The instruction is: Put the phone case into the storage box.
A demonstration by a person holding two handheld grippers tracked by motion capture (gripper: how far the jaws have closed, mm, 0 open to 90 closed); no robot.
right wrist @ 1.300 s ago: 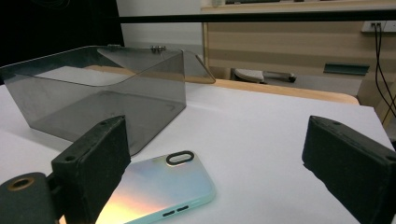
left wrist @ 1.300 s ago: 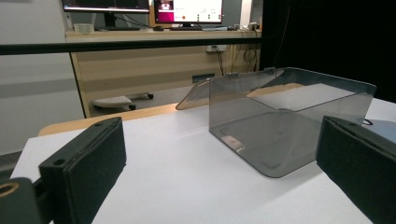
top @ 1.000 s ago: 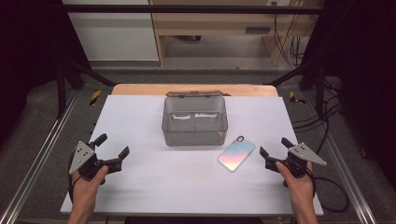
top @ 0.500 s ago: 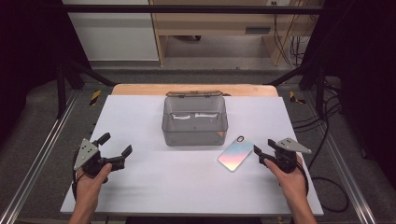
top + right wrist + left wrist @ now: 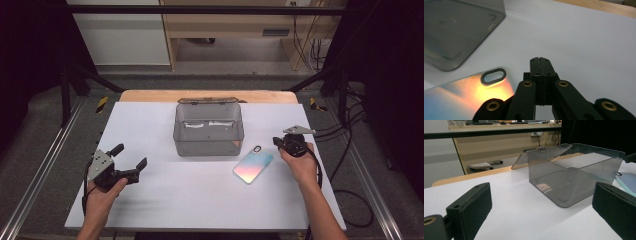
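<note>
Your bench (image 5: 165, 200) has a smooth, matt white top that looks like laminate, with a strip of pale bare wood (image 5: 150, 95) along its far edge. On it stands a box (image 5: 209, 131) of smoky grey see-through plastic, glossy enough to catch reflections. Beside it lies a phone case (image 5: 253, 165) with a slick iridescent finish, shading from pink and orange to blue. Your right claw (image 5: 540, 65) is matt black plastic with brass-coloured rivets at its joints. Your left claw (image 5: 128, 162) has the same dull black look, its pads (image 5: 471, 207) slightly grainy.
</note>
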